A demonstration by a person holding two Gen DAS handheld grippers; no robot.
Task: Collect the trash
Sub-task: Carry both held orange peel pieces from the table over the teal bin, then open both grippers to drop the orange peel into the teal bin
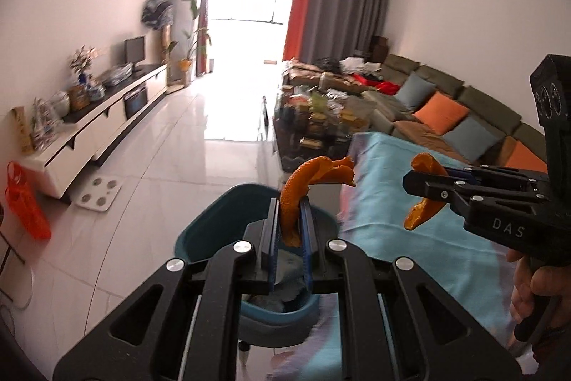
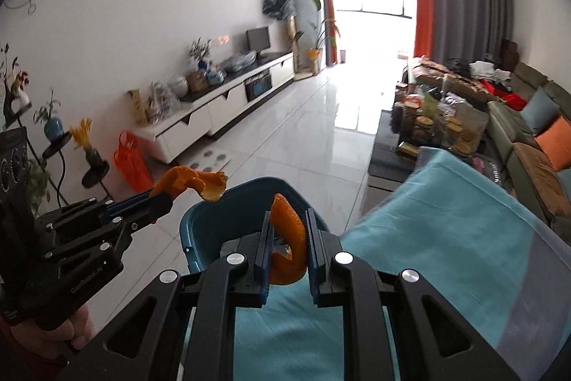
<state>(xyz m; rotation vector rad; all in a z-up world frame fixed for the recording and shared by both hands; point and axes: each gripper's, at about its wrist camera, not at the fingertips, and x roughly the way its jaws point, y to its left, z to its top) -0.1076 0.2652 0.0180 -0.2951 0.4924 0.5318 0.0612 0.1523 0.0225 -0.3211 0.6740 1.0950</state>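
Orange peel strip [image 1: 296,199] clamped between left gripper [image 1: 289,202] pads, held over teal trash bin [image 1: 200,231] on white tiled floor [image 1: 200,145]. Second orange peel piece [image 2: 291,238] pinched in right gripper [image 2: 289,240], above edge of turquoise-covered table [image 2: 446,231], just beside bin. Both jaws closed on peel.

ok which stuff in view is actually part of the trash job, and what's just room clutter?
Job:
- left gripper, shut on an orange peel
- right gripper, shut on a second peel
- teal bin on the floor, beside the blue-covered table

Clutter:
- orange plastic bag
- white scale
- TV cabinet
- sofa cushions
- crowded coffee table
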